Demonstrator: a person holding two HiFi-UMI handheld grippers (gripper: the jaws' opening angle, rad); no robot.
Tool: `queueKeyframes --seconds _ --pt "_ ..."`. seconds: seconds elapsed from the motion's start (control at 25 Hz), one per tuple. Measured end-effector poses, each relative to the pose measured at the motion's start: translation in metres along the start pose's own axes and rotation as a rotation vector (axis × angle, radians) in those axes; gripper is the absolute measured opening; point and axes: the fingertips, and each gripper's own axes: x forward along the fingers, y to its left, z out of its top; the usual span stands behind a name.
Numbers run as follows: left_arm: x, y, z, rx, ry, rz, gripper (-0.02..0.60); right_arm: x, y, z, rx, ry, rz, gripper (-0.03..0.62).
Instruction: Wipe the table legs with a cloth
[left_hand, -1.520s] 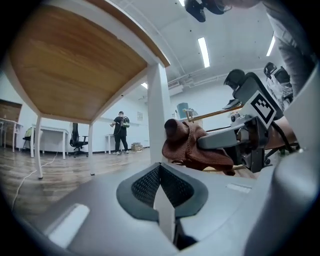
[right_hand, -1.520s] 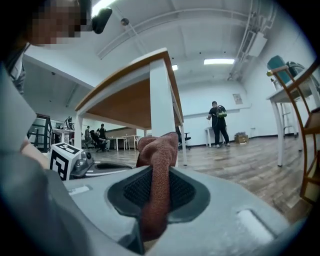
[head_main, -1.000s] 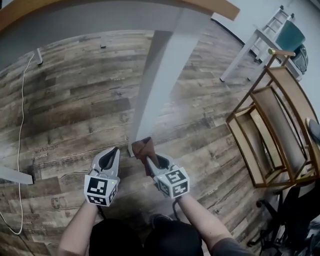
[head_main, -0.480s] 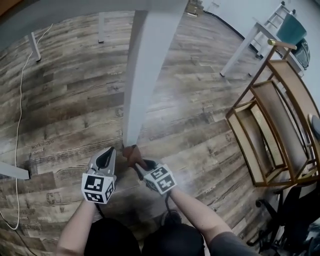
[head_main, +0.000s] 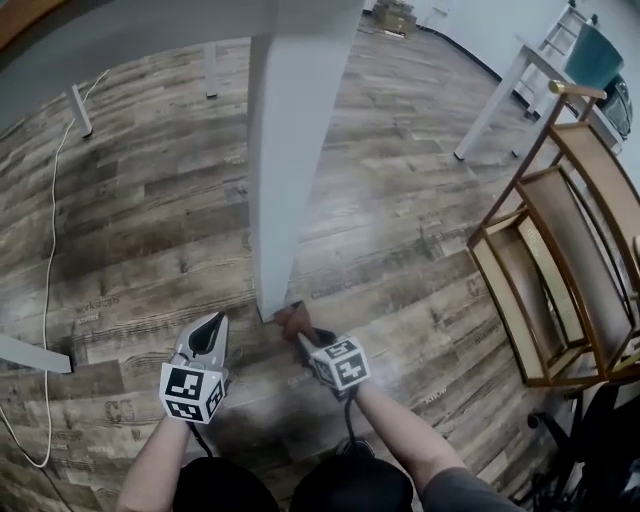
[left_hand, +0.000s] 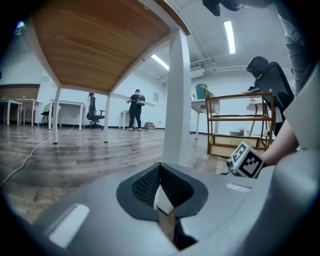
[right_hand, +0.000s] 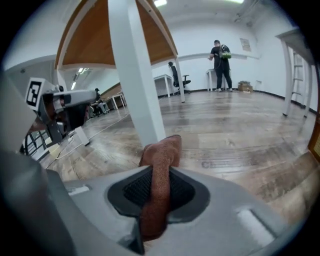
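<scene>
While the right gripper (head_main: 302, 338) stays clamped on the cloth (head_main: 291, 318), it has slid from 6 to 4 o'clock around the table leg (head_main: 283, 180) foot, probably finishing this leg. Left gripper (head_main: 207, 330): closed, empty, at 8 o'clock.

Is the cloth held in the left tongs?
No, the brown cloth is clamped in the right tongs, near the foot of the table leg; the left tongs hold nothing.
</scene>
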Motion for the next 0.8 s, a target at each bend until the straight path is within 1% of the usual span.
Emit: queueKeyframes --seconds 0.08,0.16,0.24,0.32,0.4,0.52,0.64,0.72,0.8 --pt "-0.001 0.013 0.020 -0.009 -0.022 0.053 0.020 -0.027 -0.009 0.029 -0.032 -0.091 -0.008 0.063" --pt "-0.004 0.021 0.055 0.015 -0.048 0.091 0.020 -0.062 -0.016 0.078 -0.116 -0.210 -0.013 0.063" --pt "-0.010 0.018 0.099 0.058 -0.074 0.089 0.020 -0.099 -0.021 0.132 -0.185 -0.323 -0.001 0.063" --pt "-0.021 0.008 0.145 0.073 -0.109 0.092 0.020 -0.139 -0.022 0.188 -0.219 -0.408 0.035 0.063" --pt "-0.031 -0.006 0.191 0.037 -0.148 0.108 0.020 -0.184 -0.023 0.240 -0.225 -0.476 0.066 0.063" --pt "-0.043 -0.029 0.248 -0.010 -0.170 0.127 0.020 -0.242 -0.016 0.312 -0.210 -0.555 0.094 0.063" --pt "-0.049 -0.042 0.280 -0.017 -0.207 0.154 0.020 -0.282 0.004 0.370 -0.231 -0.648 0.133 0.063" --pt "-0.053 -0.046 0.288 -0.004 -0.245 0.180 0.020 -0.301 0.023 0.396 -0.280 -0.709 0.169 0.063" --pt "-0.056 -0.046 0.293 -0.004 -0.283 0.199 0.020 -0.316 0.042 0.416 -0.308 -0.784 0.227 0.063"
